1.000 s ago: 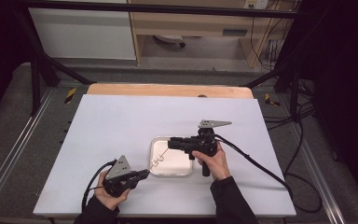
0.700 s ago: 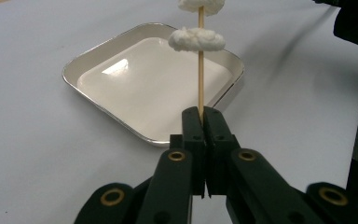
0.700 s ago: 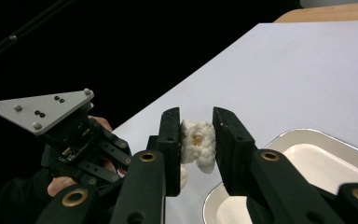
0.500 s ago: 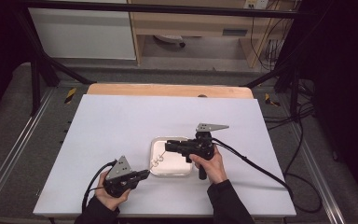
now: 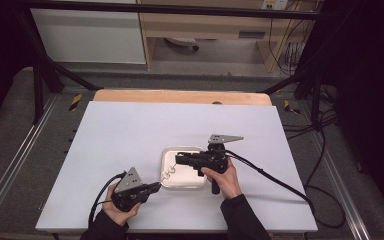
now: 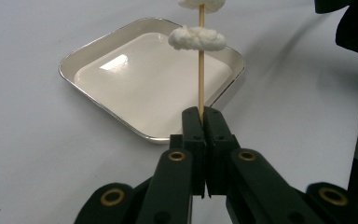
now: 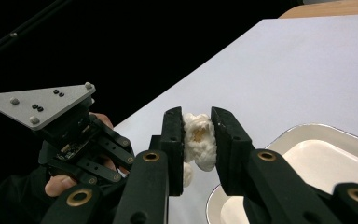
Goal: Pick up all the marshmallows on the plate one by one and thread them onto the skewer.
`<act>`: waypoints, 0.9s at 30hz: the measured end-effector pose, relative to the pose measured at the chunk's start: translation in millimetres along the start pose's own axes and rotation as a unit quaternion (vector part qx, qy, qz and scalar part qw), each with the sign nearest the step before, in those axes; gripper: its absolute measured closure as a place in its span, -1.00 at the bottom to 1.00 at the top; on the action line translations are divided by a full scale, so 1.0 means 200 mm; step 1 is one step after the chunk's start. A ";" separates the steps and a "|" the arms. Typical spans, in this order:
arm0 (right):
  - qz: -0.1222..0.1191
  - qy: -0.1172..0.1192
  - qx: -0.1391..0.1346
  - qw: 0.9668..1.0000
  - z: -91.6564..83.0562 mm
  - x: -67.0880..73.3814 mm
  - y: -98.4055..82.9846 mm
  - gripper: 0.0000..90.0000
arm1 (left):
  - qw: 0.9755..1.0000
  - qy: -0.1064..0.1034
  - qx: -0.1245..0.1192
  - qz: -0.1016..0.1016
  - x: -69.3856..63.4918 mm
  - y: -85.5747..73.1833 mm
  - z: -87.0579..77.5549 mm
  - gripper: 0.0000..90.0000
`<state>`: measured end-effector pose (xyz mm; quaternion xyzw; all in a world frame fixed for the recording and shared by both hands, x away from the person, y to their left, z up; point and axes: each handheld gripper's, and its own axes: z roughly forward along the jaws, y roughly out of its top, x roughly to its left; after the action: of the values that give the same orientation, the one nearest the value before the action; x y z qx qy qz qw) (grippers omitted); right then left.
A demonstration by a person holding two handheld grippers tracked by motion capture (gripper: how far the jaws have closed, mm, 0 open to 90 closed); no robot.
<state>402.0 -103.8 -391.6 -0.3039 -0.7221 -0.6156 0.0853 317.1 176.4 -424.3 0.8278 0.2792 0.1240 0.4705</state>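
My left gripper [image 6: 203, 112] is shut on the base of a thin wooden skewer [image 6: 201, 70]. The skewer rises over a white tray [image 6: 88, 56]. One popcorn piece [image 6: 197, 38] is threaded on it, and a second popcorn piece [image 6: 200, 3] sits at the frame's top edge. My right gripper [image 7: 196, 116] is shut on a white popcorn piece [image 7: 198, 140], with another bit just below its jaws. In the high view the left gripper [image 5: 155, 186] points the skewer's popcorn [image 5: 169, 173] toward the right gripper [image 5: 177, 159] over the tray's [image 5: 187, 186] left side.
The tray lies empty on a white table [image 5: 130, 130] with a wooden strip [image 5: 180, 96] along its far edge. Black cables [image 5: 270, 177] trail from both grippers. In the right gripper view the left gripper's grey plate [image 7: 42, 105] is close on the left.
My right gripper has shifted a little left and toward the person, closing on the skewer's tip. The left gripper has stayed almost still with the skewer.
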 end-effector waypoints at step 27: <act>-0.011 0.007 0.026 1.000 0.08 0.01 -0.08 0.65 | 1.000 0.000 -0.005 -0.005 -0.01 0.01 0.01 0.97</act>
<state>395.2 -88.7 -408.2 -0.2896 -0.7402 -0.5999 0.0915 317.9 173.3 -423.9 0.8240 0.2823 0.1233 0.4755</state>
